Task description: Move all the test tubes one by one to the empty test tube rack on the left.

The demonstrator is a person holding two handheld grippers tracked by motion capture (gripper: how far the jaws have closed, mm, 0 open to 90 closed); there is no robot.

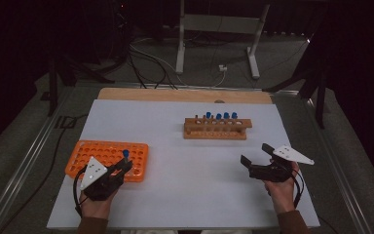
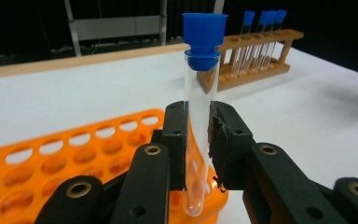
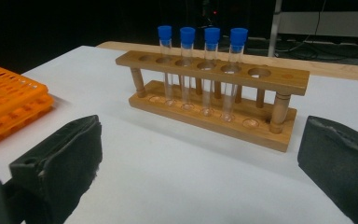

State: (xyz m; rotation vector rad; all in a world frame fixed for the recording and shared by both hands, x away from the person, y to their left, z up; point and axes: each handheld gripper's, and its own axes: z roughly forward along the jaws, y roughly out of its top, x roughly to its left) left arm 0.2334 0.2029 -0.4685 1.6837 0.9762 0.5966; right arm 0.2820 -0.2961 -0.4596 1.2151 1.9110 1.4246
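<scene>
White tabletop: left gripper clamps a blue-capped tube above the orange rack, needing straight lowering into a hole; right gripper gapes empty.

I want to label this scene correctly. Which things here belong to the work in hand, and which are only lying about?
In the work:
- capped test tube, clamped upright in the left hand-held gripper
- orange rack under it
- wooden rack with four capped tubes
- right hand-held gripper, open, empty

Lying about:
- cables on the floor
- white frame behind the table
</scene>
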